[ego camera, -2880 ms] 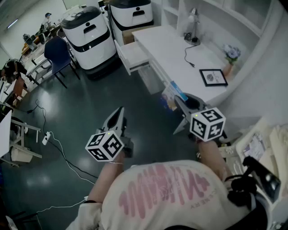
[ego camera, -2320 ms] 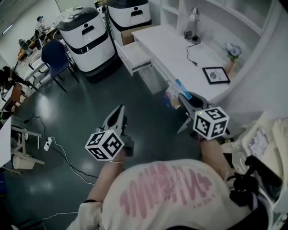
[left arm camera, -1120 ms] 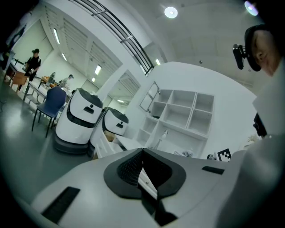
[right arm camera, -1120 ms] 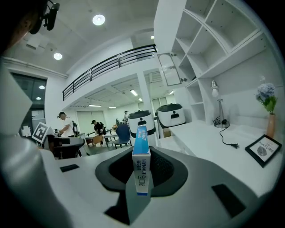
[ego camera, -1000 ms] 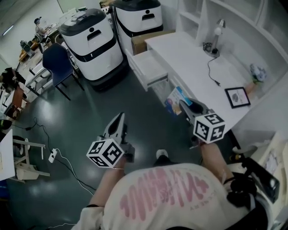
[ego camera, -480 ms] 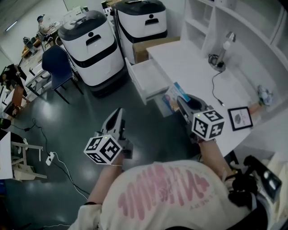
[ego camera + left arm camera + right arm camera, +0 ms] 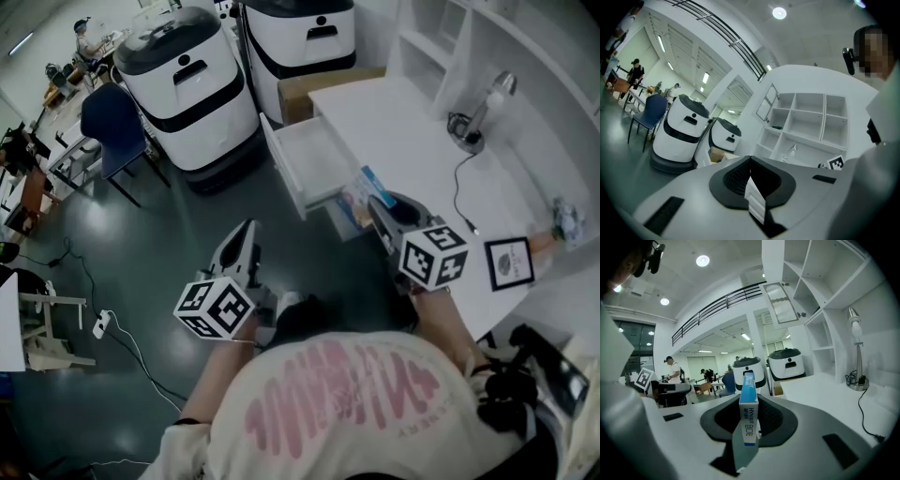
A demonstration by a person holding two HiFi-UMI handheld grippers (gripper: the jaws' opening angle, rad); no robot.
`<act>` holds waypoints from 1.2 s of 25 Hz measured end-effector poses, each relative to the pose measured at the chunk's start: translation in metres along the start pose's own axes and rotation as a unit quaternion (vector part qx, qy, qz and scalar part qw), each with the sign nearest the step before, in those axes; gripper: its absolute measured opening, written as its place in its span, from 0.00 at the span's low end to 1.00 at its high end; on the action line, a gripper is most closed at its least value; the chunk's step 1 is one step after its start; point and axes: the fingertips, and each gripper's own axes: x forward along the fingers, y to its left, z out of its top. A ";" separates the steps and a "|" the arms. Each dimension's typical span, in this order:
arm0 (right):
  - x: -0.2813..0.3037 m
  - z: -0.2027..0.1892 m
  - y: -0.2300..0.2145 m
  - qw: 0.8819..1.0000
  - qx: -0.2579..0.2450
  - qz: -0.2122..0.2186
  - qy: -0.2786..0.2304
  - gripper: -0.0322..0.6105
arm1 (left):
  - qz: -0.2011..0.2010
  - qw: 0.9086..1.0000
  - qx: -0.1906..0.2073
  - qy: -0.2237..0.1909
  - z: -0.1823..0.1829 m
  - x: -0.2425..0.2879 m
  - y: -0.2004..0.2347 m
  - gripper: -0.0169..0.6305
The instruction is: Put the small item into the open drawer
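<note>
A small blue-and-white box (image 7: pixel 360 192) (image 7: pixel 748 386) stands upright between the jaws of my right gripper (image 7: pixel 377 208) (image 7: pixel 750 405), which is shut on it. The box hangs over the dark floor beside the white desk's (image 7: pixel 394 117) front edge. The open white drawer (image 7: pixel 314 157) sticks out of the desk just ahead and left of the box. My left gripper (image 7: pixel 246 236) (image 7: pixel 750 161) is shut with nothing in it, held over the floor to the left.
Two large white-and-black machines (image 7: pixel 183 80) (image 7: pixel 300 33) stand beyond the drawer, with a cardboard box (image 7: pixel 328 82) next to them. A blue chair (image 7: pixel 101 117) is at the left. A lamp (image 7: pixel 480 114), a cable and a picture frame (image 7: pixel 511 263) are on the desk.
The desk and open drawer have come nearer in the head view and now lie right ahead of the right gripper. Both grippers keep their pose; the box stays gripped.
</note>
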 end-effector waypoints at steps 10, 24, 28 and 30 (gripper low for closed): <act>0.088 -0.002 -0.040 0.999 0.015 -0.016 0.033 0.20 | 0.002 0.999 -0.019 0.036 0.003 0.083 0.064 0.07; 0.218 0.083 -0.086 0.998 0.048 -0.051 0.005 0.20 | -0.071 0.997 0.005 0.037 0.103 0.235 0.125 0.07; 0.248 0.096 -0.094 0.997 0.037 -0.064 0.007 0.20 | -0.082 0.996 0.010 0.035 0.126 0.267 0.143 0.07; 0.262 0.096 -0.101 0.997 0.020 -0.076 0.017 0.20 | -0.087 0.995 0.011 0.039 0.130 0.282 0.150 0.07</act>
